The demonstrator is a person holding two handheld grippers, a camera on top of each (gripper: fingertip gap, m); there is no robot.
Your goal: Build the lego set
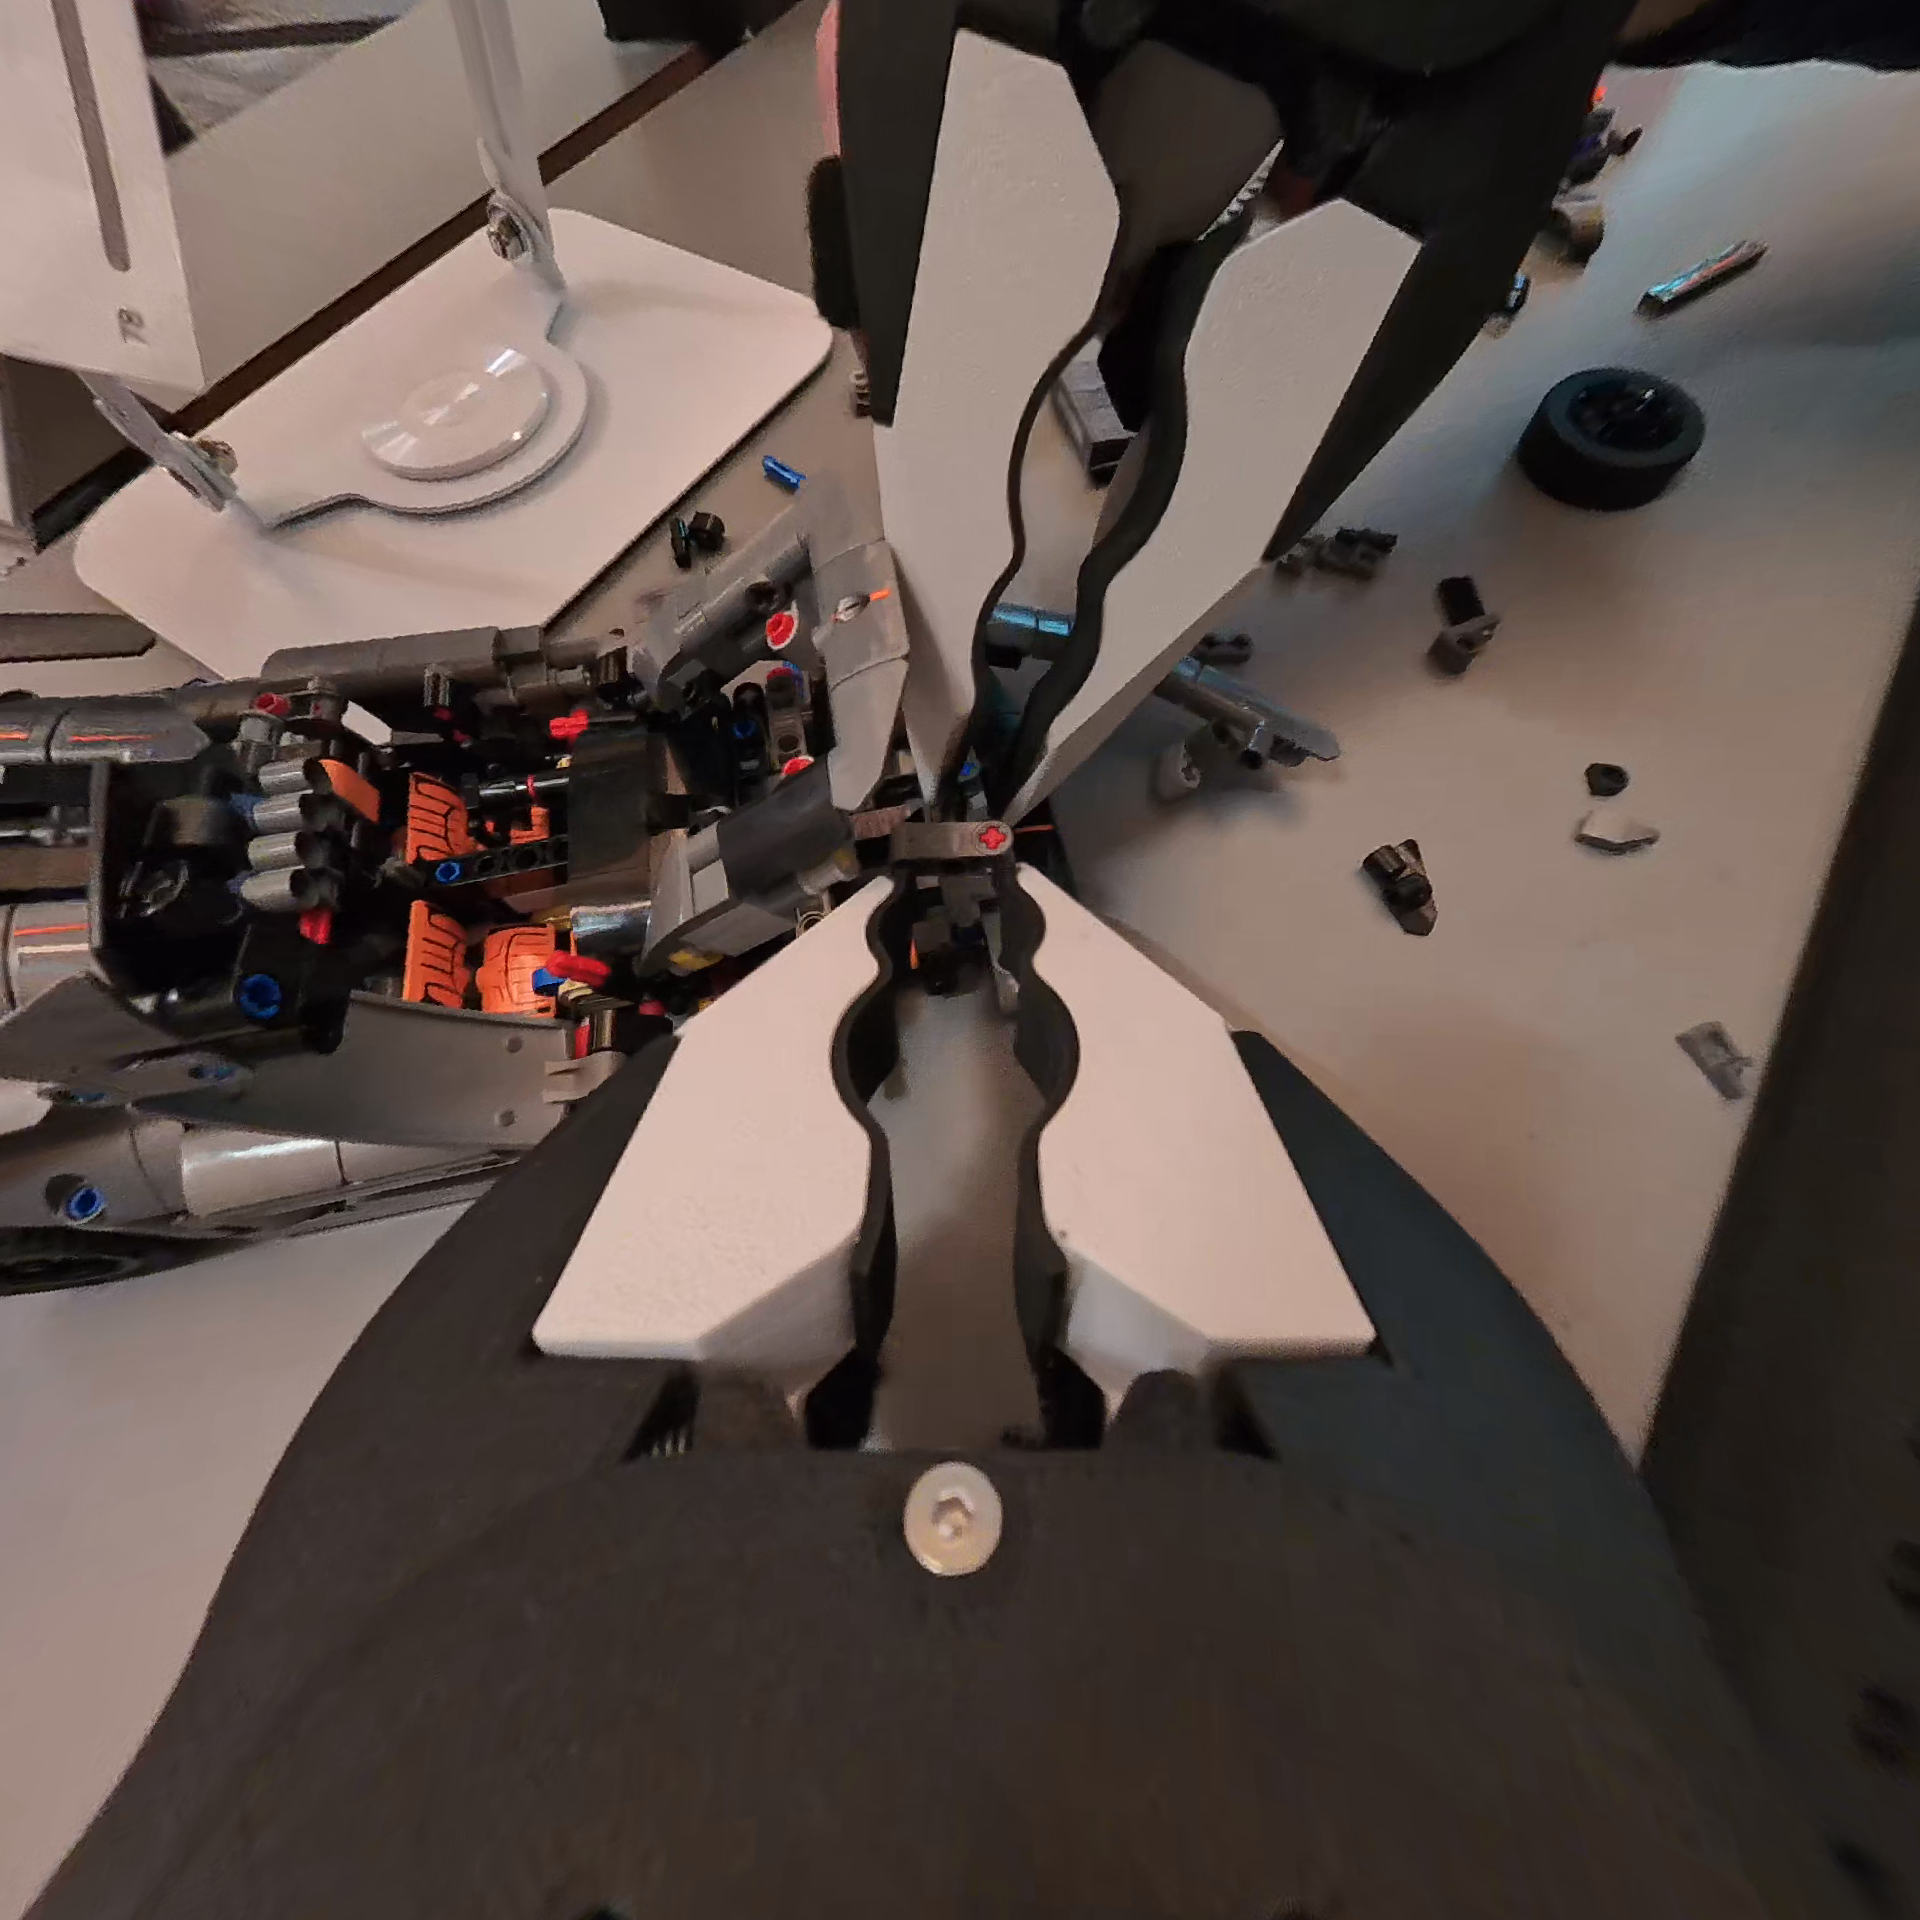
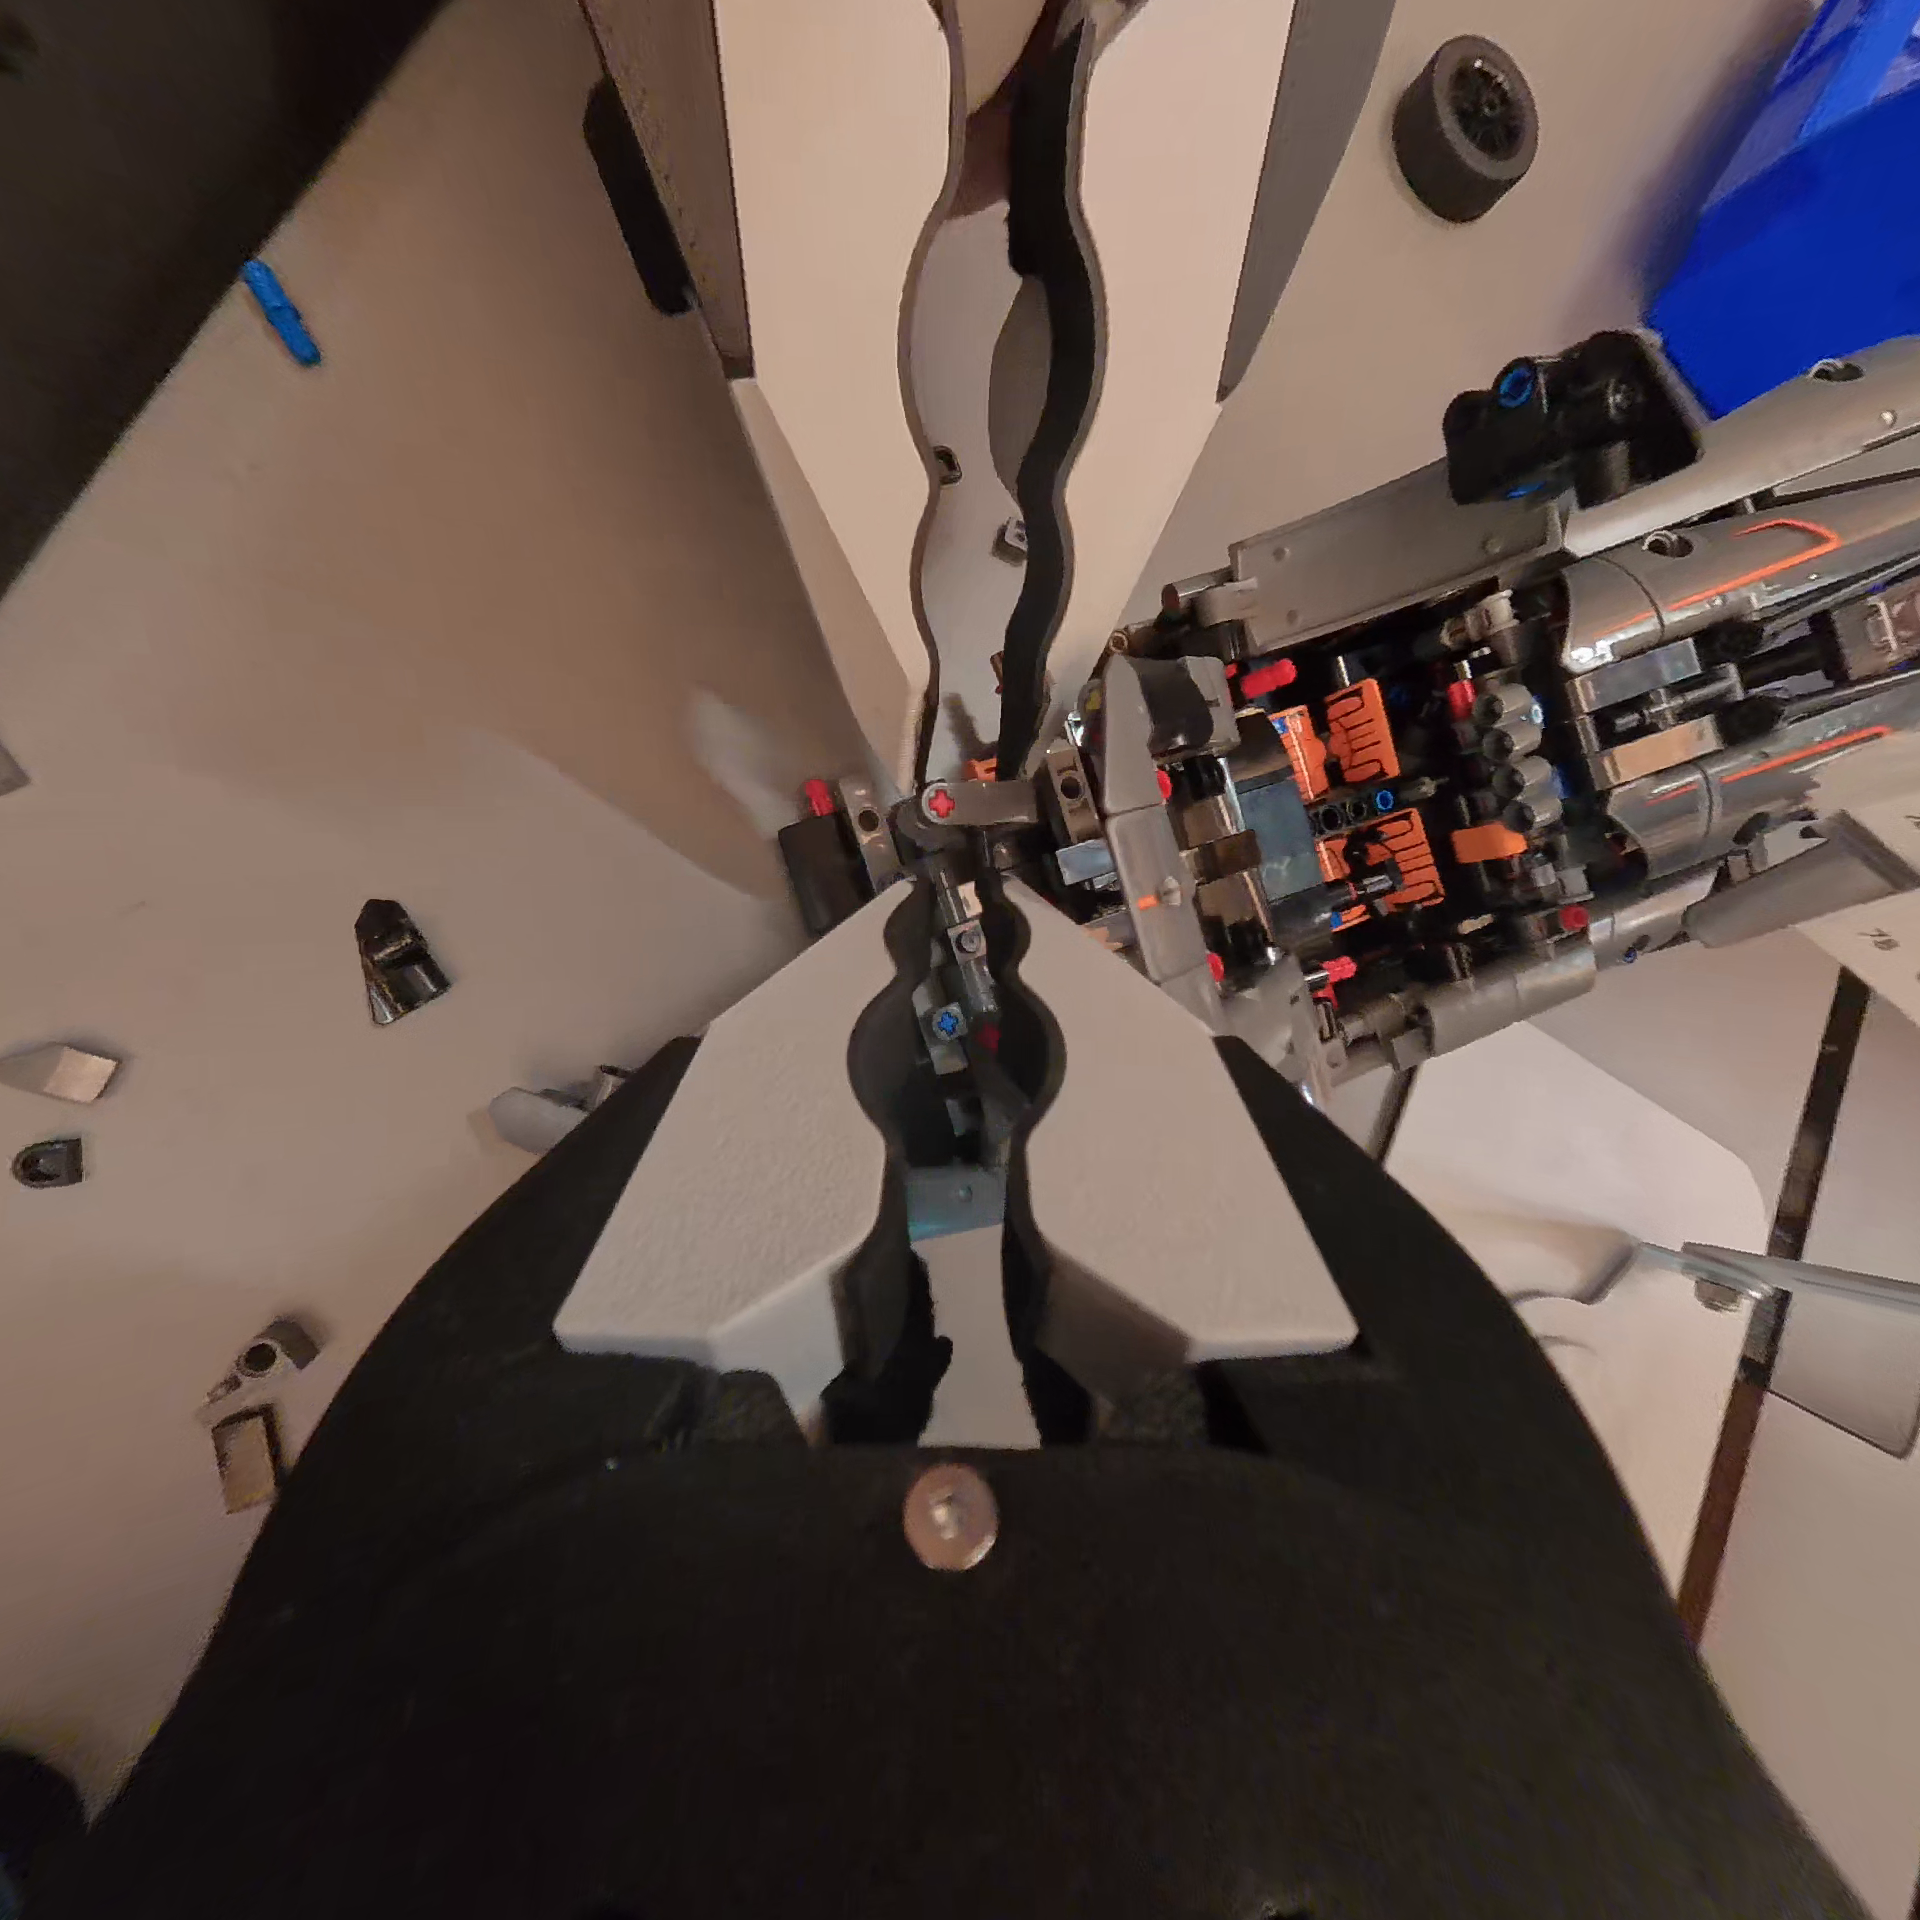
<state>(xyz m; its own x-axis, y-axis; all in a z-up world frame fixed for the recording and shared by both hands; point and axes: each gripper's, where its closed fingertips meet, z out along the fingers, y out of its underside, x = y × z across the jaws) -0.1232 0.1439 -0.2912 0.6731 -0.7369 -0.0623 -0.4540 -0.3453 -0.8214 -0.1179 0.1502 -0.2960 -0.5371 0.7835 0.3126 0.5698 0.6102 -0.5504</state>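
Observation:
The grey, black and orange lego car (image 1: 416,862) lies on the white table (image 1: 1455,935), left of both grippers. It is at the right in the right wrist view (image 2: 1507,779). A small grey sub-assembly sits at the car's end, topped by a grey beam with a red axle (image 1: 956,840). My left gripper (image 1: 954,883) is shut on its lower dark parts. My right gripper (image 2: 961,935) is shut on the same sub-assembly (image 2: 961,997) from the opposite side. In each view the other gripper comes from the top, its tips touching the grey beam (image 2: 977,805).
A black wheel (image 1: 1610,436) and several loose dark and grey pieces (image 1: 1403,883) lie on the table to the right. A white stand base (image 1: 457,416) is behind the car. A blue pin (image 2: 281,312), a blue box (image 2: 1818,208) and small parts (image 2: 400,961) show in the right wrist view. Both grippers' tips are close together, under 4 cm apart. The blue pin (image 2: 281,312) is about equally far from each gripper, around 15 centimetres.

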